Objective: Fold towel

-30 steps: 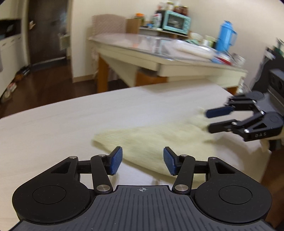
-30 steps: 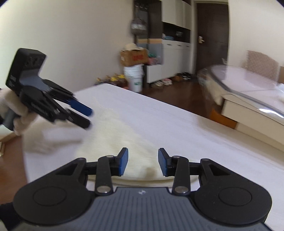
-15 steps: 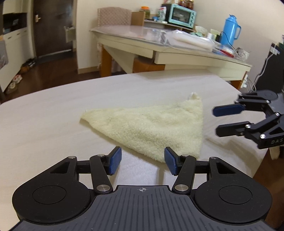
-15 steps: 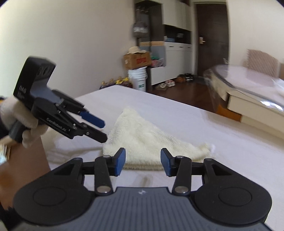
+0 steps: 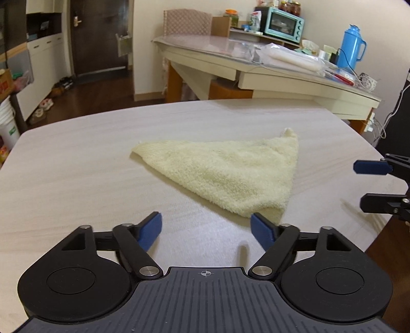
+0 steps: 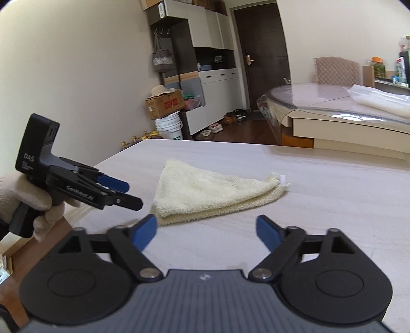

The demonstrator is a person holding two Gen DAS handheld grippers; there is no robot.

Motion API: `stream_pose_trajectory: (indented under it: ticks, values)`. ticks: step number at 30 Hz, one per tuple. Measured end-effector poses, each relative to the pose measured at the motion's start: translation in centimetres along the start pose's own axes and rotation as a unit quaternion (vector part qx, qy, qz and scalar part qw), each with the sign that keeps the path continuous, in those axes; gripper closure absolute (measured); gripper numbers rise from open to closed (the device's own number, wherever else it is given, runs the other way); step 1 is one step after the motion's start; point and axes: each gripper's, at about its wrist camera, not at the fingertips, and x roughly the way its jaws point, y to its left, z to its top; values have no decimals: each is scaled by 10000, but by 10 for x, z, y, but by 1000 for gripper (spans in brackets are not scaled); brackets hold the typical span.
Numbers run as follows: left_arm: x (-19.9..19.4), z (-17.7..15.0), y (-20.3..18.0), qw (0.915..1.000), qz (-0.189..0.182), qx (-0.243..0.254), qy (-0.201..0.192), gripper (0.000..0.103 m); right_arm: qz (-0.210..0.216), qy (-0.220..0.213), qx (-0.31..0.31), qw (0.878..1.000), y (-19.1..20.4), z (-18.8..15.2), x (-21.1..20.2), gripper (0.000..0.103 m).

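A pale yellow towel (image 5: 225, 174) lies folded into a triangle on the light wooden table (image 5: 77, 179). In the right wrist view the towel (image 6: 205, 192) shows two layers along its near edge. My left gripper (image 5: 206, 225) hovers just short of the towel's near corner, its jaws opening wide with nothing between them. My right gripper (image 6: 206, 226) sits back from the towel's edge, also opening and empty. Each gripper appears in the other's view: the right gripper (image 5: 369, 185) at the table's right edge, the left gripper (image 6: 128, 195) held by a gloved hand (image 6: 25, 199).
A second table (image 5: 256, 66) behind carries plastic bags, a blue thermos (image 5: 351, 46) and a teal toaster oven (image 5: 283, 24). The work table's edge (image 5: 379, 225) runs close by the right gripper. A cardboard box (image 6: 165, 103) and white bucket (image 6: 170, 126) stand by the wall.
Both grippers have drawn back from the towel and their jaws have spread much wider. The towel, blurred and moving a second ago, now lies still as a flat triangle.
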Motion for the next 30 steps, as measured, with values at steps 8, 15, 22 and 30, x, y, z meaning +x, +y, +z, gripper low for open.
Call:
stream_pose_trajectory:
  ticks: [8, 15, 22, 30]
  values:
    - [-10, -5, -3, 9996, -93, 29, -269, 11, -191, -296, 80, 9993, 4, -3, -7, 0]
    - [-22, -5, -1, 9975, -91, -35, -703, 10, -667, -517, 77, 9964, 9, -2, -11, 0]
    - [-24, -1, 8, 9952, 248, -204, -927, 8, -968, -291, 259, 9945, 3, 1, 0, 0]
    - [-19, 5, 19, 9950, 509, 20, -863, 7, -944, 129, 626, 9935, -27, 25, 42, 30]
